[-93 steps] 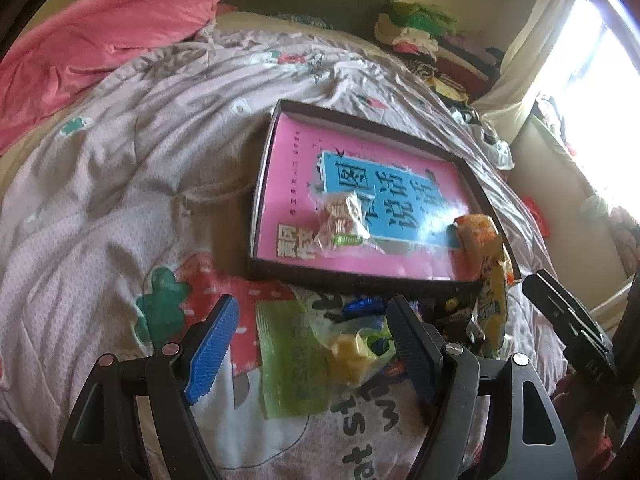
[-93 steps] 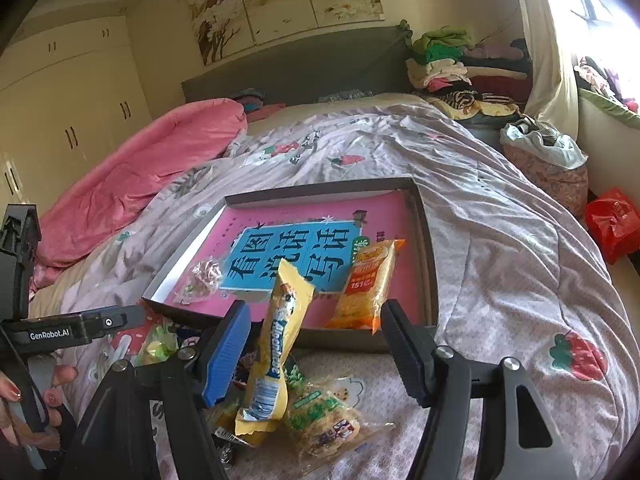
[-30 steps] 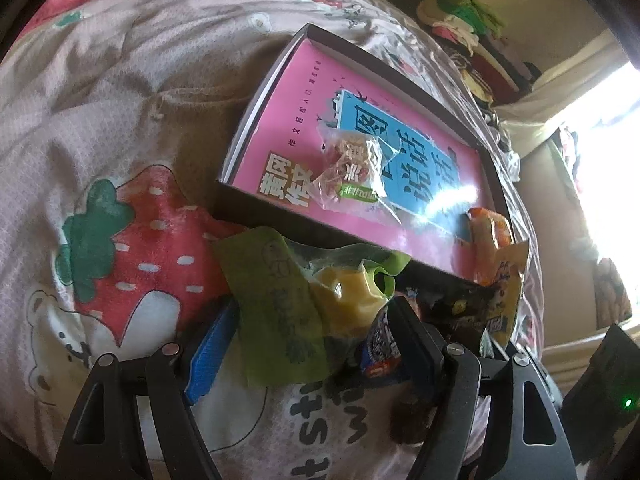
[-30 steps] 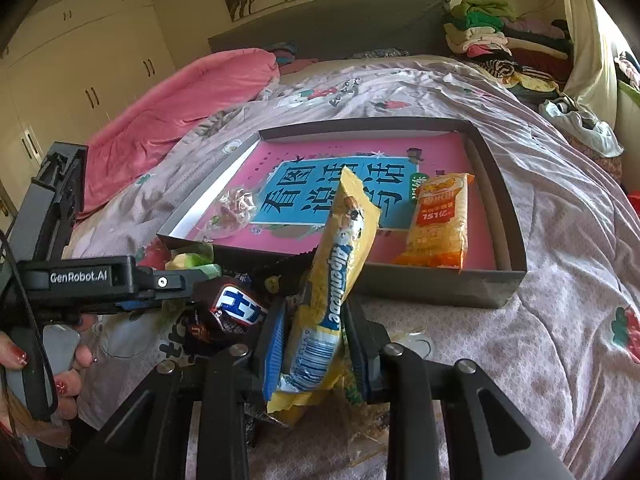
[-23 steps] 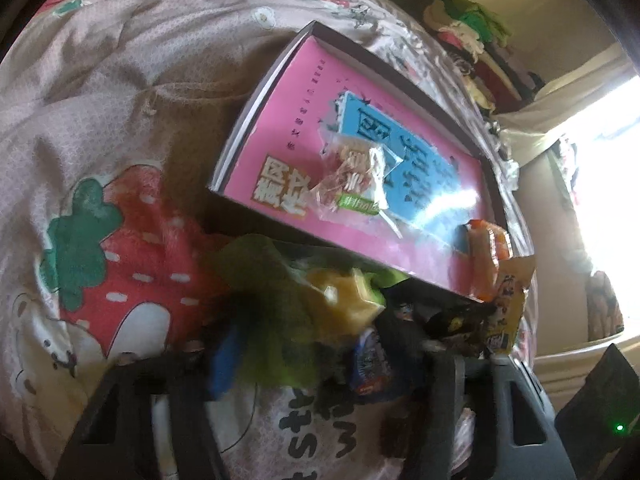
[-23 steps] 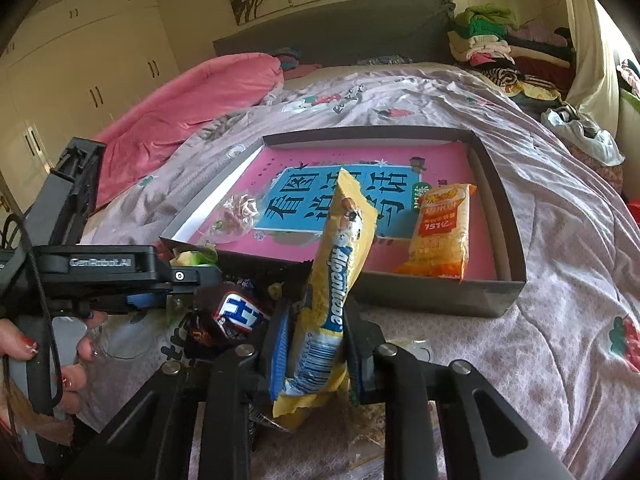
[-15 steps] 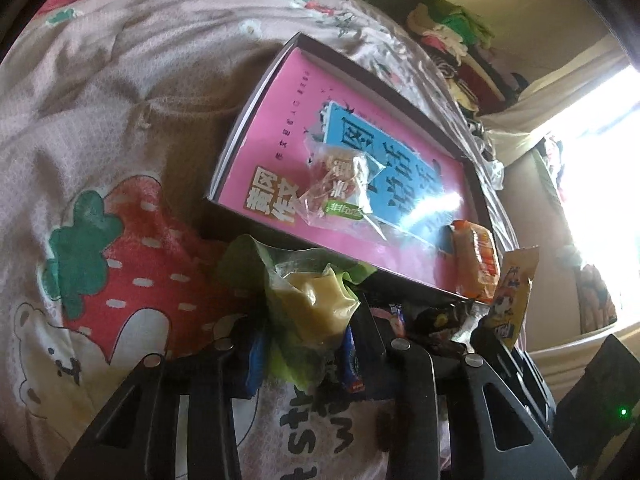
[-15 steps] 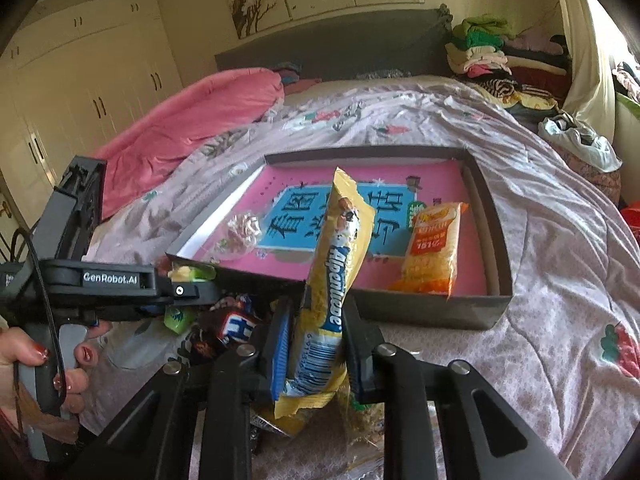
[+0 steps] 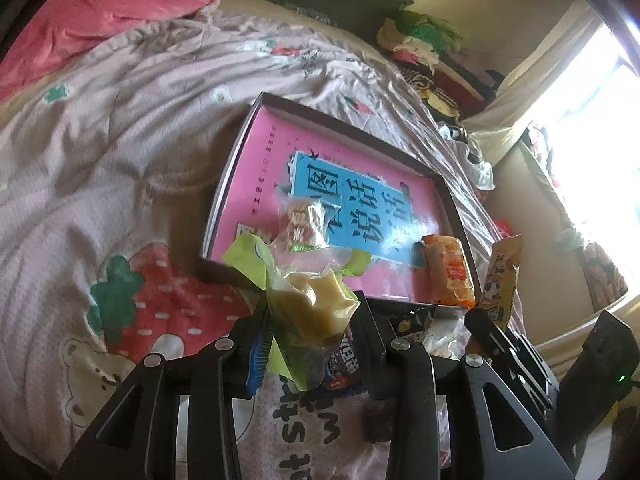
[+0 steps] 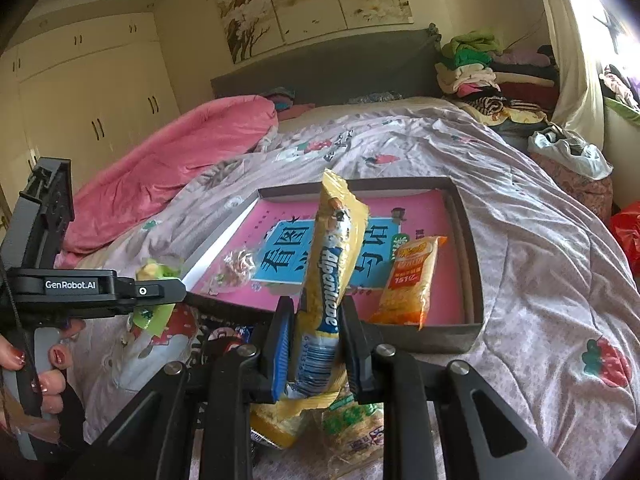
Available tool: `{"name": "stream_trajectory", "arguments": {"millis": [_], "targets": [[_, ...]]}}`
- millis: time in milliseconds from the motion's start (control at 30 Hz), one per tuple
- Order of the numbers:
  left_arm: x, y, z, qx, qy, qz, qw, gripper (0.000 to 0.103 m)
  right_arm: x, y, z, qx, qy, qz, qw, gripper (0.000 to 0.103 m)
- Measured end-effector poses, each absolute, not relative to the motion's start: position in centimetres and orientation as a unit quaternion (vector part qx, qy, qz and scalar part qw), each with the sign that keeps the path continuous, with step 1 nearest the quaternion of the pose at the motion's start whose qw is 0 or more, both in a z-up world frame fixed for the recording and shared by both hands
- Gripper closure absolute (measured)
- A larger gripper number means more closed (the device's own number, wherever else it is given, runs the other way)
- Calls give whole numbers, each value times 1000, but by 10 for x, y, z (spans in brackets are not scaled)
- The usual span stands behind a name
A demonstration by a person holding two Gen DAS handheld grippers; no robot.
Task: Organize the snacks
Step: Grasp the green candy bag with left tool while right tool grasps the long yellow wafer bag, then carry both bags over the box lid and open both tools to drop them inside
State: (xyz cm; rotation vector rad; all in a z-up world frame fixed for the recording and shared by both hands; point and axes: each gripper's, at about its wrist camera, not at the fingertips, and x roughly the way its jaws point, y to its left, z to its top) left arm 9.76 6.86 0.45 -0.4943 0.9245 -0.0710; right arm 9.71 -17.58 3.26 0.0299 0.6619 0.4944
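My left gripper (image 9: 310,320) is shut on a green-and-clear bag of yellow snack (image 9: 308,296), held above the bedspread just in front of the tray. The tray (image 9: 240,160) is a shallow dark box with a pink and blue book cover as its floor. An orange packet (image 9: 448,268) and a clear candy bag (image 9: 302,220) lie in it. My right gripper (image 10: 316,312) is shut on a tall yellow Alpenliebe pack (image 10: 336,248), standing upright in front of the tray (image 10: 476,280). The orange packet (image 10: 412,280) lies beyond it.
Loose snack packets (image 10: 352,424) lie on the bedspread under both grippers. A hand (image 10: 52,360) holds the left gripper's handle at the left edge. A pink duvet (image 10: 180,152) is piled at the far left, folded clothes (image 10: 476,64) at the far right.
The left gripper, open around the green bag a second ago, has shut on it and lifted it. The right gripper keeps its grip on the yellow pack and has risen a little.
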Motion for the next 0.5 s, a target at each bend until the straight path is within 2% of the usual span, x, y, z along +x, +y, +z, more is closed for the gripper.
{"name": "stream_trajectory", "arguments": {"millis": [500], "targets": [[113,44,7,-197,444,-47,873,65,119,-188,34,30,319,221,921,80]]}}
